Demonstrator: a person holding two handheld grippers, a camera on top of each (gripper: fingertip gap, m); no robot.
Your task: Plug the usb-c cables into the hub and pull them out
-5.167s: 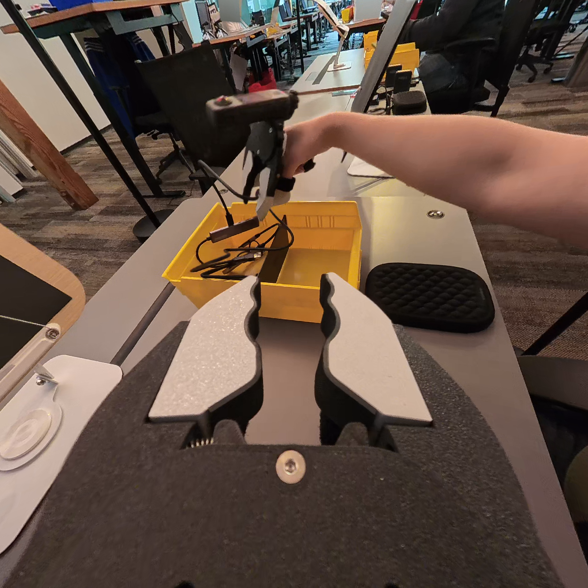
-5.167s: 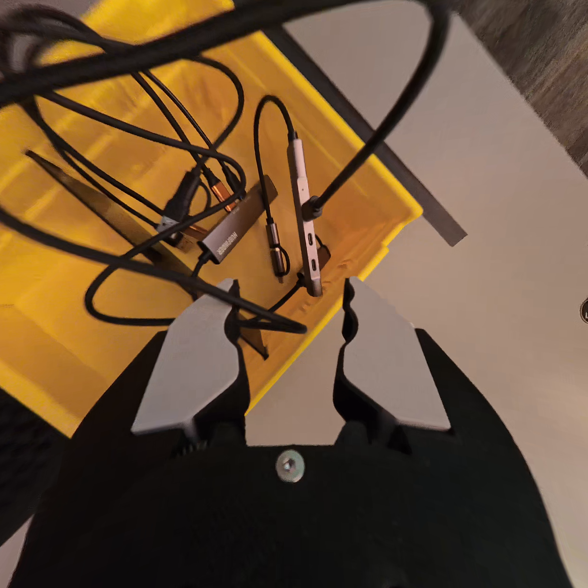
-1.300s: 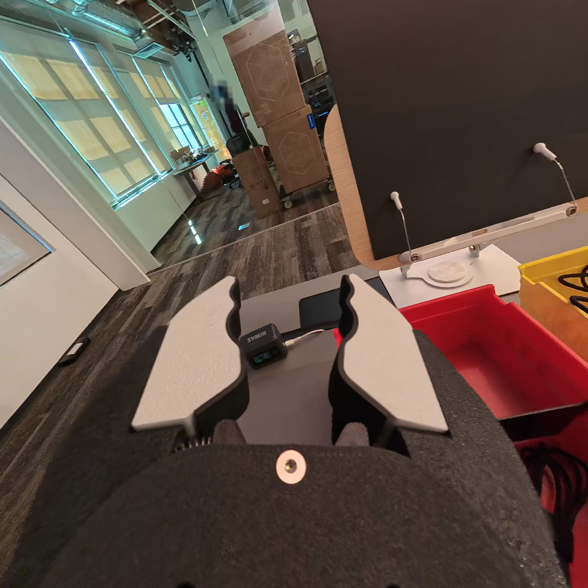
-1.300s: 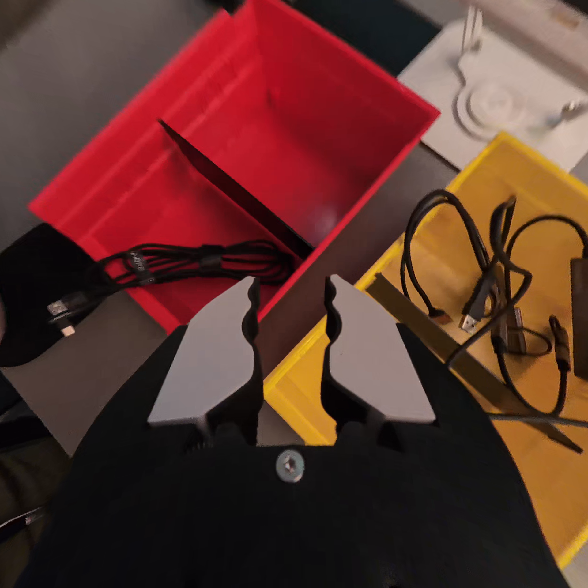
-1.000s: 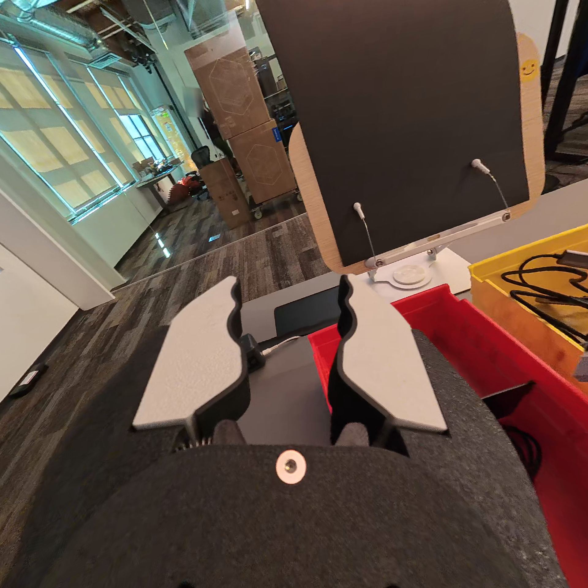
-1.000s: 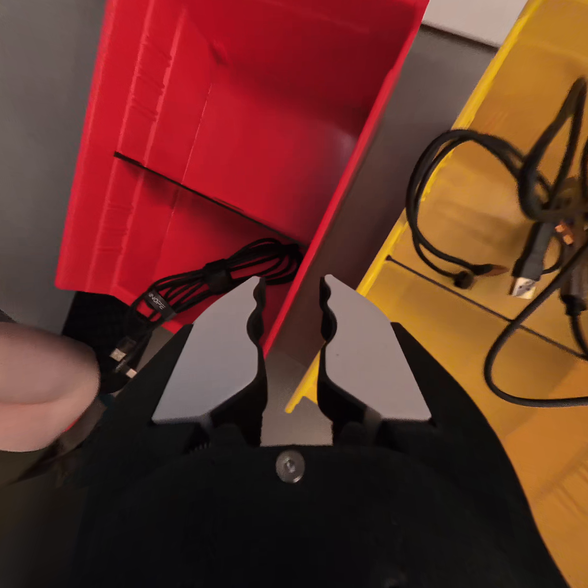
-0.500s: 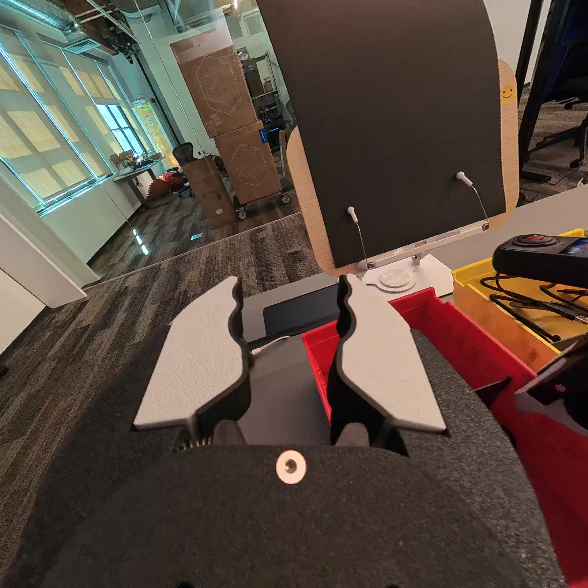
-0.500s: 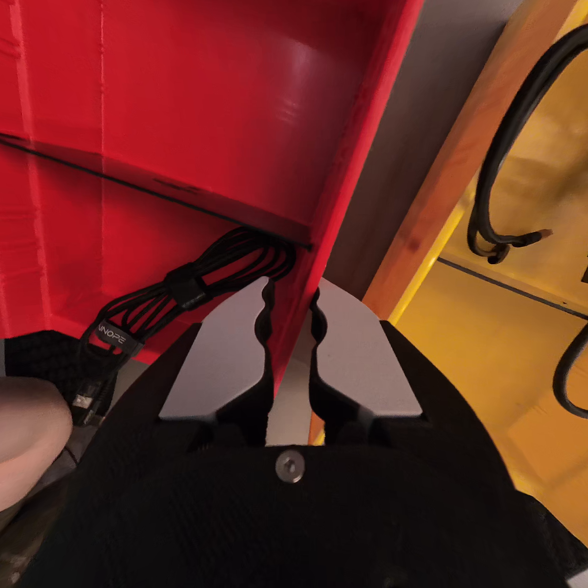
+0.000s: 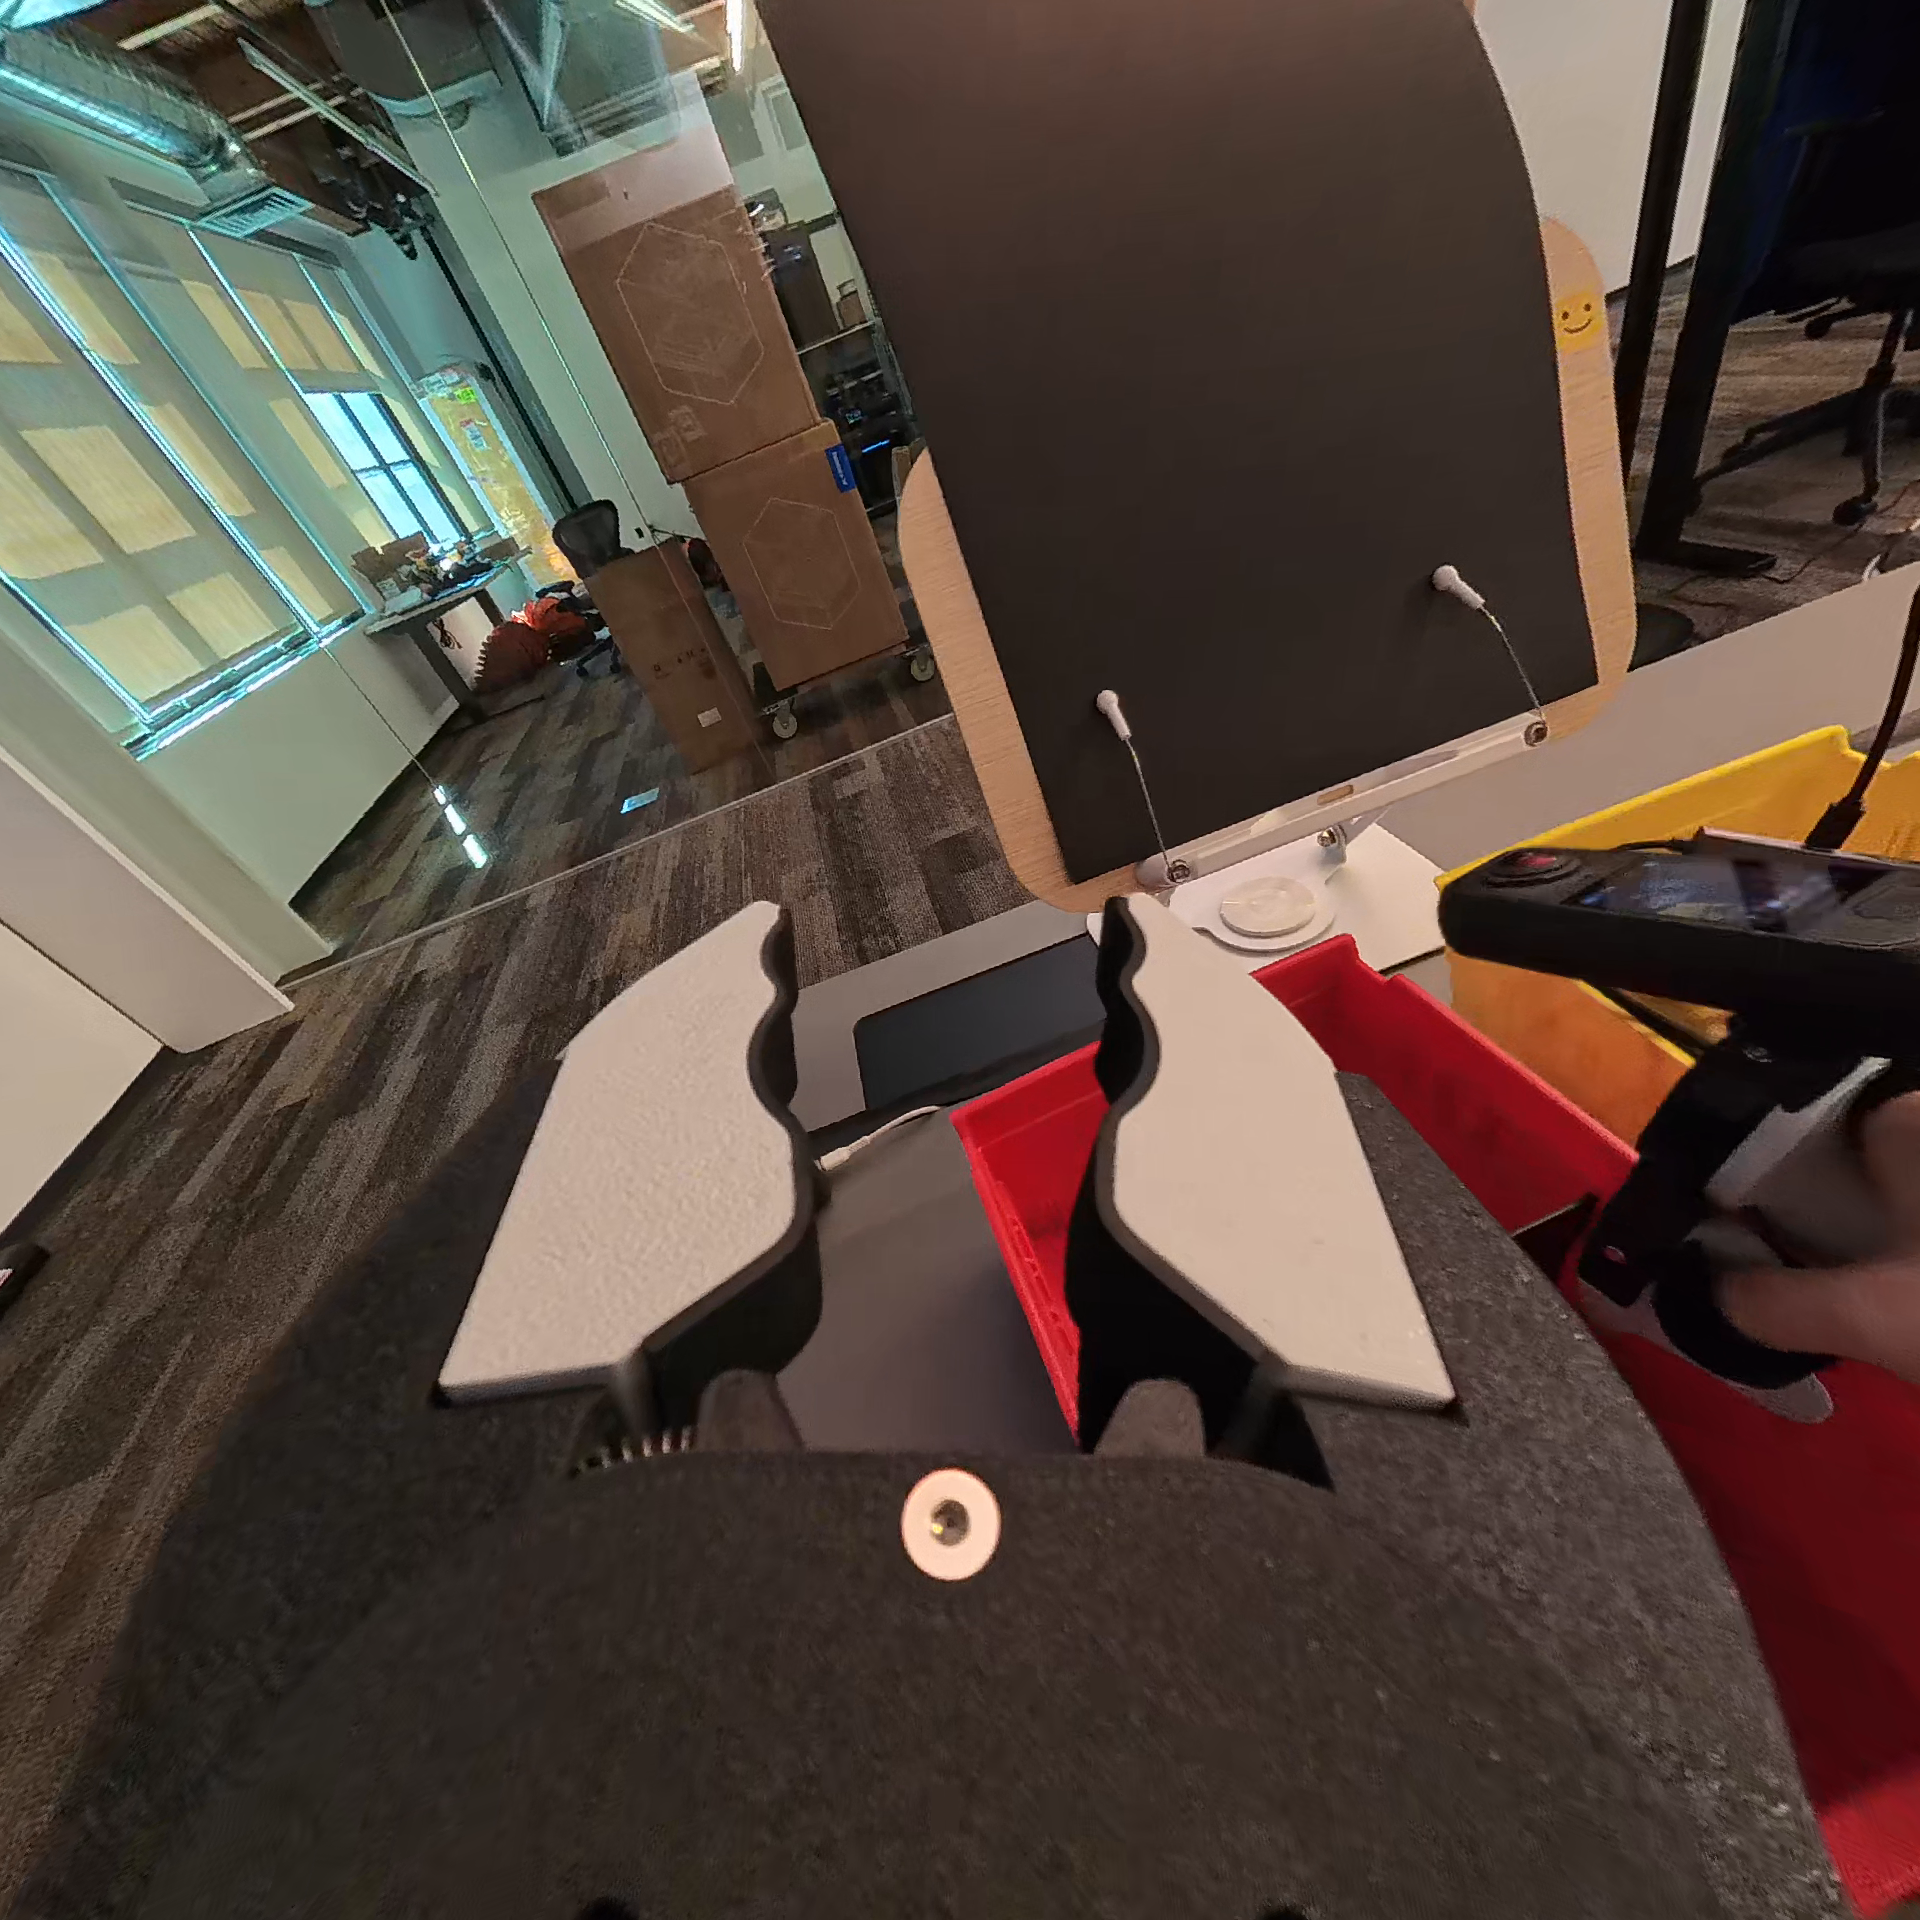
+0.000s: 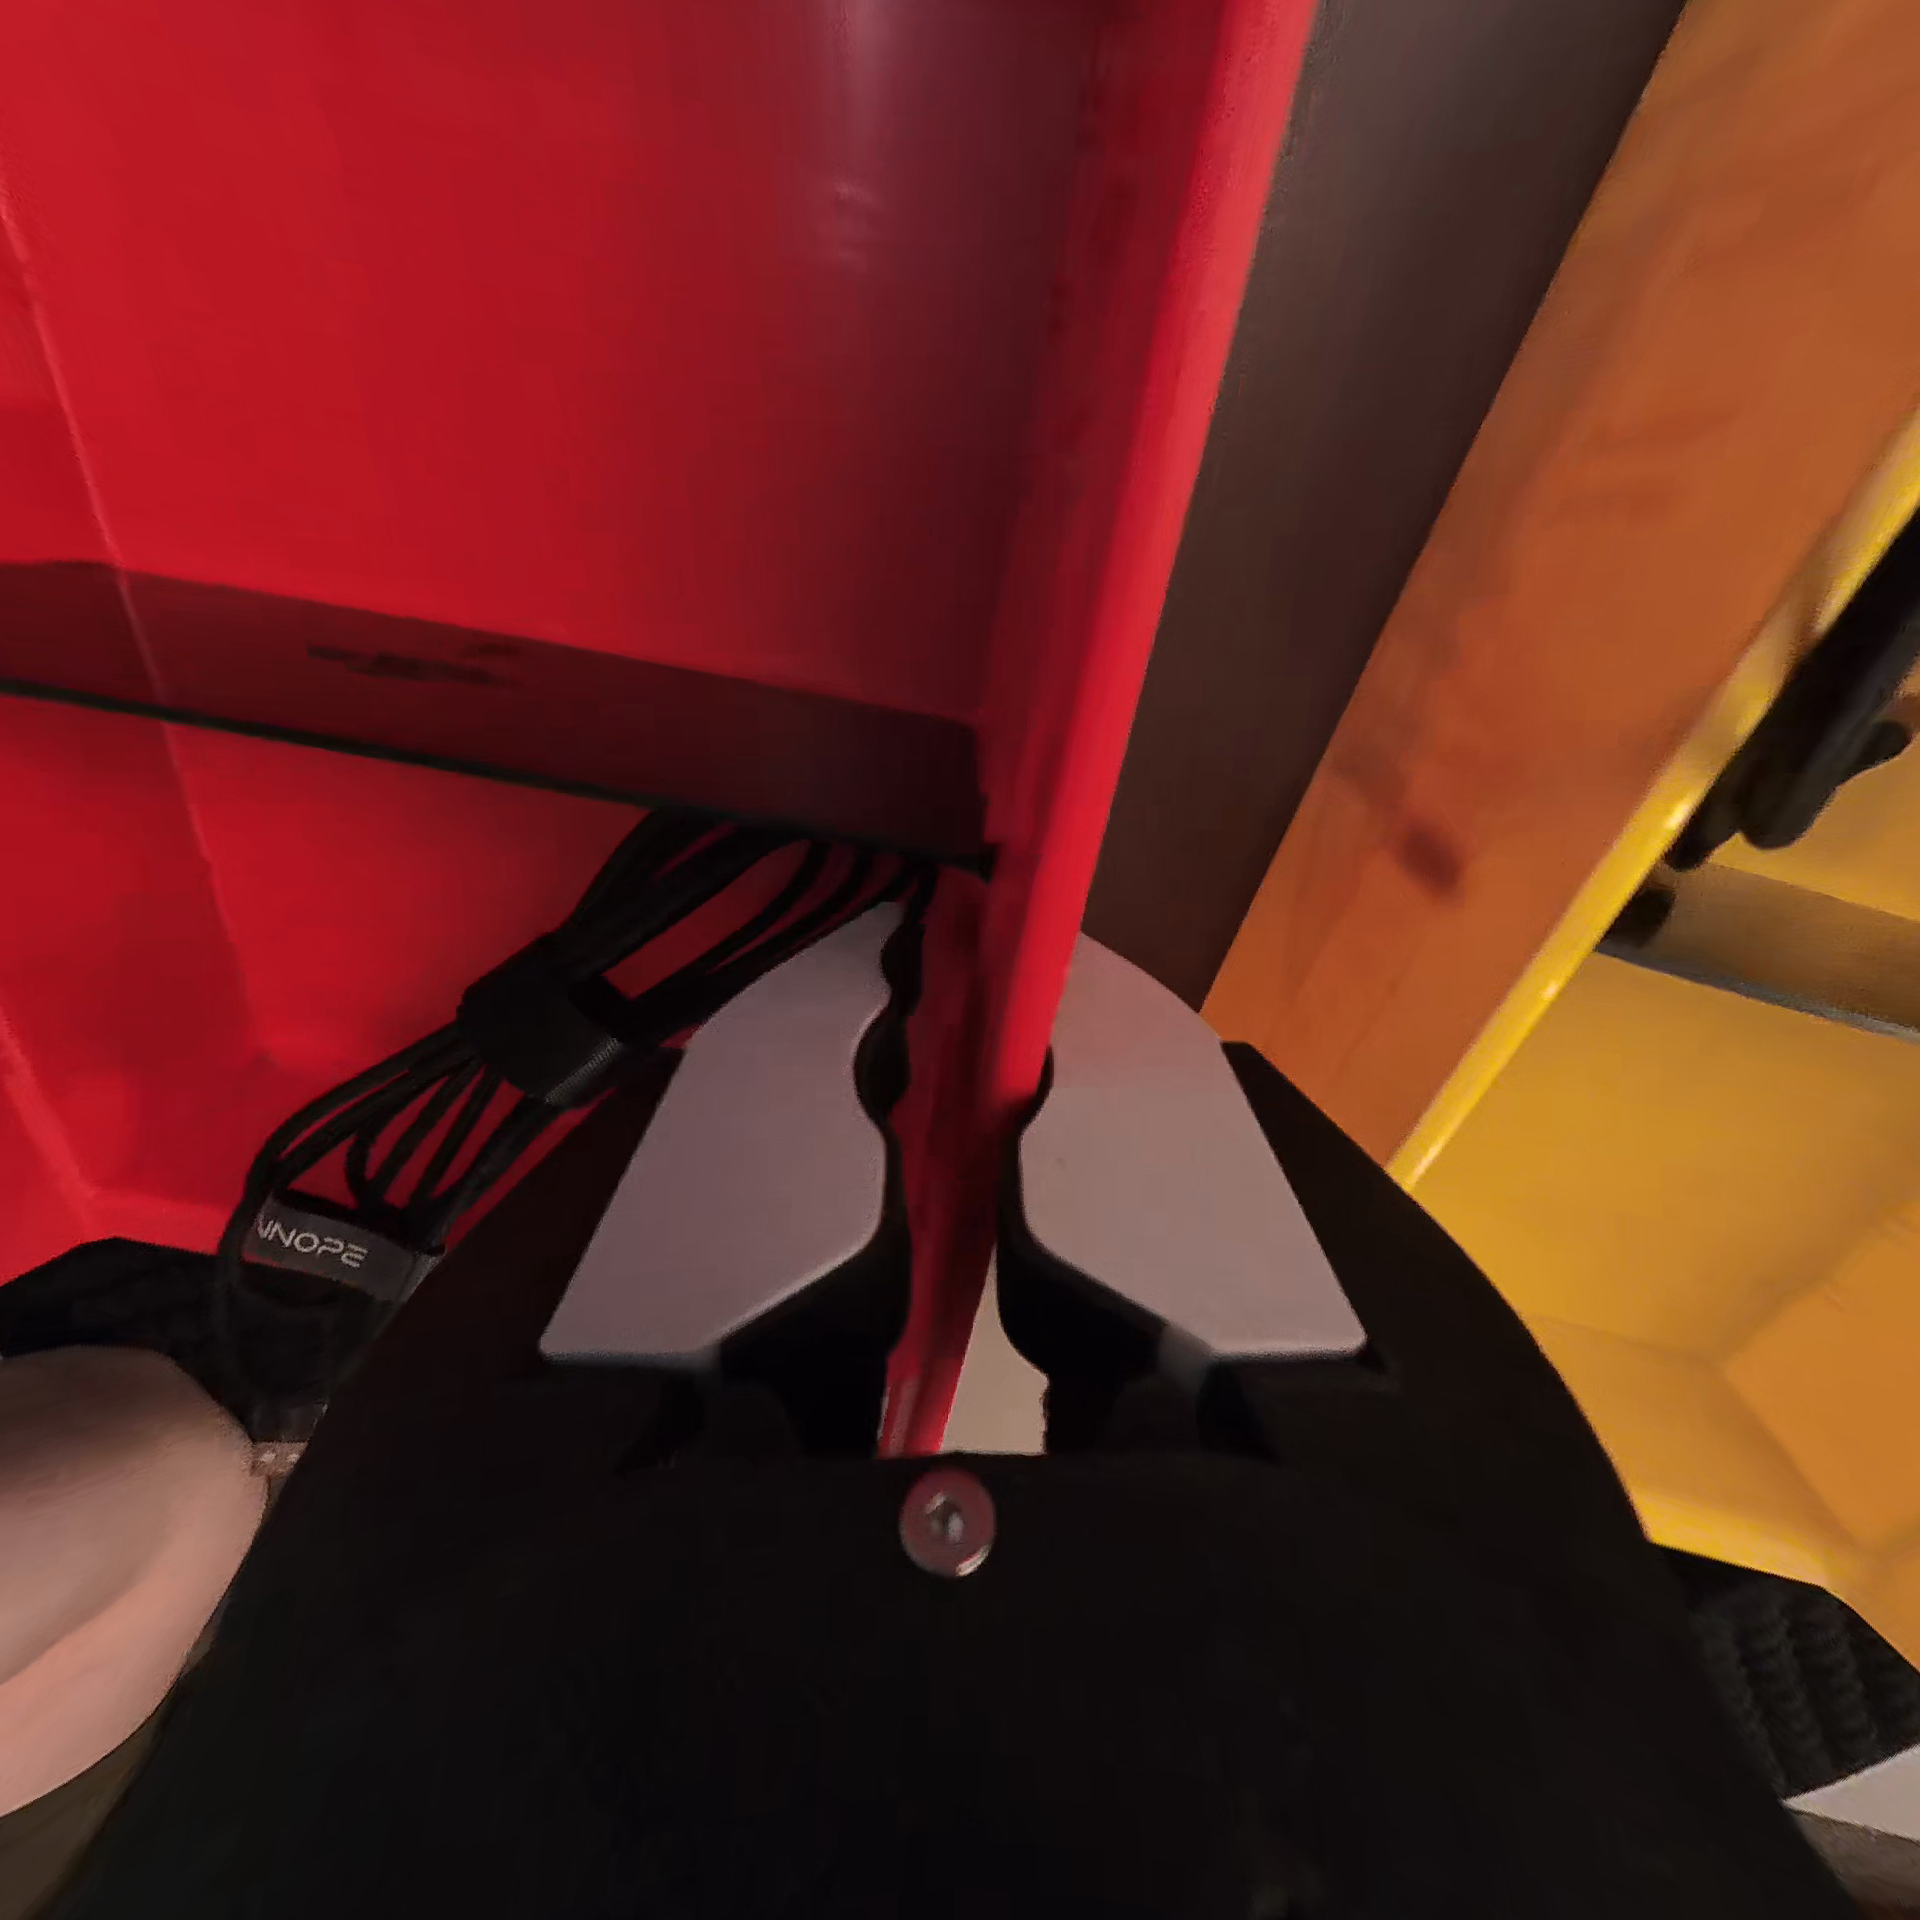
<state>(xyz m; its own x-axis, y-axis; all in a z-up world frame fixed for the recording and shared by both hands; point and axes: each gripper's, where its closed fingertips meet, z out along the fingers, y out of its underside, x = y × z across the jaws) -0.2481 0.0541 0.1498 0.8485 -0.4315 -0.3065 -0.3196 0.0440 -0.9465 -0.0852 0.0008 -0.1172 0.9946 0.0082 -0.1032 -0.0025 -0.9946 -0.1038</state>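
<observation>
My right gripper point(image 10: 966, 997) straddles the right side wall of the red bin point(image 10: 1091, 520), one finger inside and one outside, shut on that wall. A bundled black cable point(image 10: 540, 1029) with a strap lies in the bin's near compartment, just left of the inner finger, in front of a black divider point(image 10: 520, 675). My left gripper point(image 9: 945, 935) is open and empty, above the table just left of the red bin point(image 9: 1330, 951). The right gripper's black handle point(image 9: 1662, 935) shows in the left wrist view. No hub is in view.
A yellow bin point(image 10: 1558, 727) with loose black cables point(image 10: 1849, 727) stands right of the red bin, with a narrow strip of table between them. A black panel with a wooden edge point(image 9: 1195, 416) stands on a white base behind the bins. A hand point(image 10: 83, 1507) is at the lower left. Left tips to right tips: about 30 cm.
My right gripper left the yellow bin, moved over to the red bin, came down over its side wall and narrowed onto it. My left gripper swung around from the yellow bin to the red bin's left.
</observation>
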